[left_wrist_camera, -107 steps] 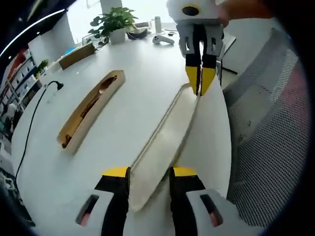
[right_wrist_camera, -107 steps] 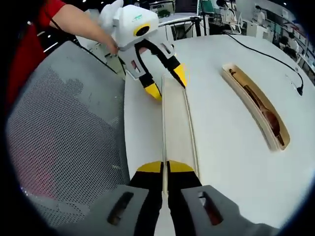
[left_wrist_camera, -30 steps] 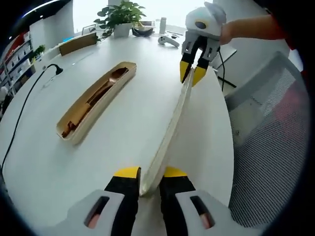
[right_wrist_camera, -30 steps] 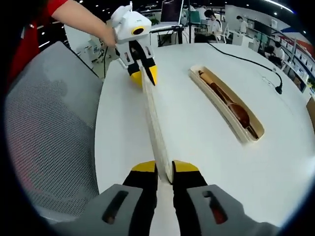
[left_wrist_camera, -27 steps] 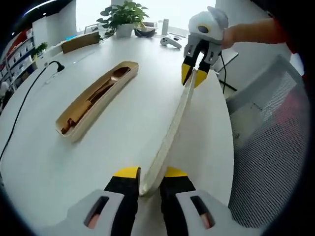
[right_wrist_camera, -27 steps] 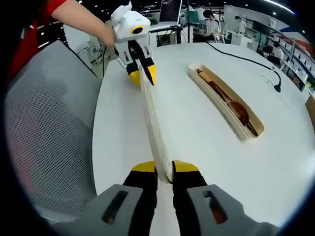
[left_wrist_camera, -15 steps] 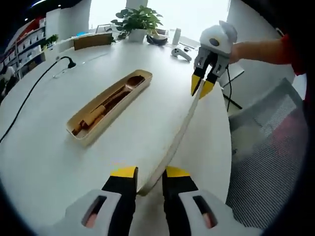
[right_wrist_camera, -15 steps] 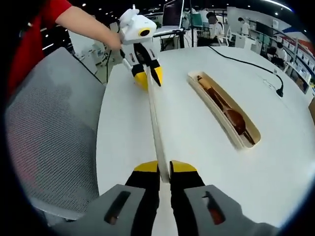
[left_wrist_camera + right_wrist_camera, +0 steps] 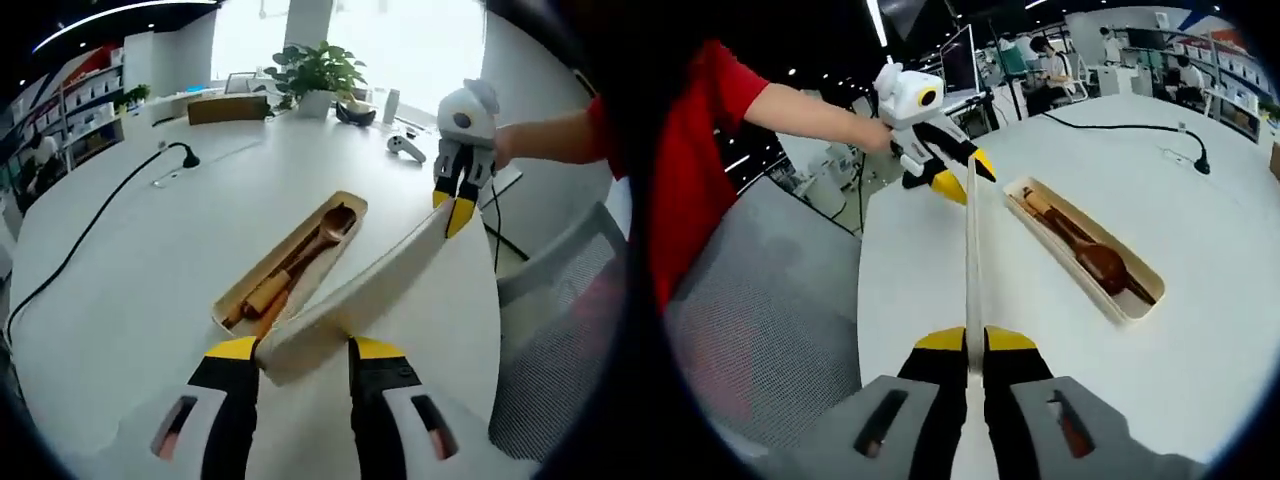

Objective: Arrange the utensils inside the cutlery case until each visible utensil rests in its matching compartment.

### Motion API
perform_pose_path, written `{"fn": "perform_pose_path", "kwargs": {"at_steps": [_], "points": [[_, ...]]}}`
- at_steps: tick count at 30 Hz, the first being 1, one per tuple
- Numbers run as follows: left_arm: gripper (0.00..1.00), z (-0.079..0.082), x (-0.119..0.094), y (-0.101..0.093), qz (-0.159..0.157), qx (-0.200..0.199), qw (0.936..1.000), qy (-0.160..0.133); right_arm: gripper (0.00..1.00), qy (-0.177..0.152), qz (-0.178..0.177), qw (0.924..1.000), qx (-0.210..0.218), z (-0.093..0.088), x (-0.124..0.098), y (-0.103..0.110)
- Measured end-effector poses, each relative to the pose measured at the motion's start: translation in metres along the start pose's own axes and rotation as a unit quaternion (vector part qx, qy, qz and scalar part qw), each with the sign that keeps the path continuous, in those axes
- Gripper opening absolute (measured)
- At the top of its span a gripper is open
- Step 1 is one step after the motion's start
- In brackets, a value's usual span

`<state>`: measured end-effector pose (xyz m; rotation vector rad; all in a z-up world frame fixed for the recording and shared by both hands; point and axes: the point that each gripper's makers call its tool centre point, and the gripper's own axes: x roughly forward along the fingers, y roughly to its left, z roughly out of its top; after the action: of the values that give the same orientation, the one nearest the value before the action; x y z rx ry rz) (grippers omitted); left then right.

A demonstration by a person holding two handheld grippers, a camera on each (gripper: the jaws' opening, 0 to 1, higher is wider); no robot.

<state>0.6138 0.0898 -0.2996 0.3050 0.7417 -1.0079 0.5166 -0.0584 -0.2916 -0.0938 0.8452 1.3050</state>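
**Carefully now: lid in the air, held at both ends**

Overall, the table [image 9: 120, 270] is wide and white, and a mesh chair [image 9: 760, 330] sits off its edge on the right tongs' left side. Ahead of the left tongs [image 9: 300, 348] and just left of their jaws lies the open case [image 9: 290, 262], with a wooden spoon [image 9: 318, 236] and other wooden utensils inside. Above the table, the long lid [image 9: 360, 290] spans from tongs to tongs. The left tongs stand fairly wide around one end; the grip looks loose, and I cannot tell how firmly it bears. The right tongs [image 9: 975, 340] are nearly closed on the other end's thin edge.

Risks, I judge: the left end slipping free, the lid swinging down onto the spoon, or landing skewed so it traps a handle proud of the rim.
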Motion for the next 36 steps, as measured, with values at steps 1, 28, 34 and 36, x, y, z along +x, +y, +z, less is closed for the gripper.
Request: {"fn": "perform_pose_path", "kwargs": {"at_steps": [1,28,34,36], "points": [[0.37,0.004,0.001,0.004,0.003,0.002,1.0,-0.001,0.0,-0.009,0.011,0.9998,0.016,0.002,0.001,0.003],[0.76,0.034,0.049,0.033,0.058,0.184,0.9811,0.017,0.01,-0.163,0.08,0.9035,0.388,0.005,0.027,-0.005],[0.76,0.029,0.066,0.025,0.038,0.22,0.9743,0.028,0.02,-0.178,0.098,0.866,0.457,0.002,0.027,-0.011],[0.75,0.033,0.068,0.019,0.03,0.235,0.9711,0.027,0.02,-0.175,0.11,0.8449,0.493,0.002,0.028,-0.012]]}}
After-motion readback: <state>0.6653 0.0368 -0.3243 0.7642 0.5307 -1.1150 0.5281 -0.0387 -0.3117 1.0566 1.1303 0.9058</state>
